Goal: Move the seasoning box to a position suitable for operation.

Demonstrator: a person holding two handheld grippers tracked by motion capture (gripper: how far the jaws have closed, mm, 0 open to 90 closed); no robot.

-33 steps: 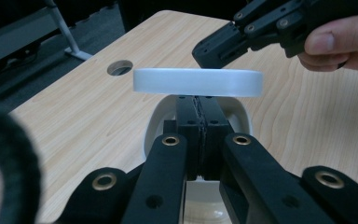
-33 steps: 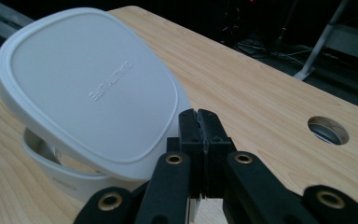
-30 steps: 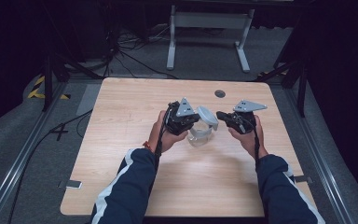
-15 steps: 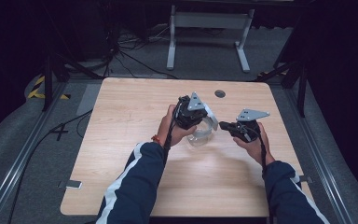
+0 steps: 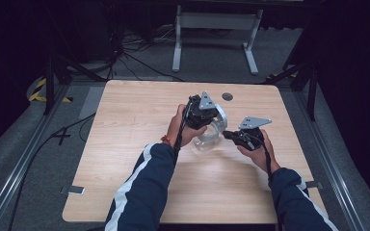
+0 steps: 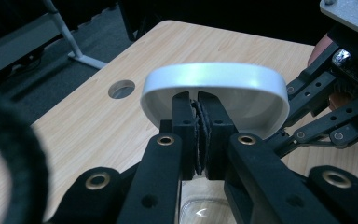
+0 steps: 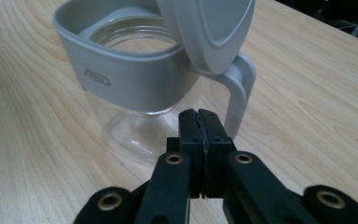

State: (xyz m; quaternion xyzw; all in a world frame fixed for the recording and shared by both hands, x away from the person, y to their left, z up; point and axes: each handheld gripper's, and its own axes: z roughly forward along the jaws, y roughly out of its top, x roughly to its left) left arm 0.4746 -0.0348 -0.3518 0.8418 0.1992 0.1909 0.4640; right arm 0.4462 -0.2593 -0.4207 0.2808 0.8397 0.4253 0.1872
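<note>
My left gripper (image 6: 199,135) has its fingers clenched on the lid (image 6: 214,84), lifted above the glass jug (image 7: 135,84) standing mid-bench (image 5: 125,110). My right gripper (image 7: 200,154), fingers clenched on nothing, sits beside the handle (image 7: 237,88). I'd raise the lid straight, steadily.

We see a table (image 5: 125,144) of pale wood grain with a smooth, faintly sheened top. The jug (image 7: 135,93) has a clear, glossy glass body under a matt grey plastic collar and handle (image 7: 235,93); its lid (image 6: 214,81) looks like smooth grey plastic with a soft shine along the rim. Both grippers' jaws are matt black plastic with brass-coloured rivets and ridged, rubbery inner faces. The floor (image 5: 212,53) looks like rough grey carpet.
</note>
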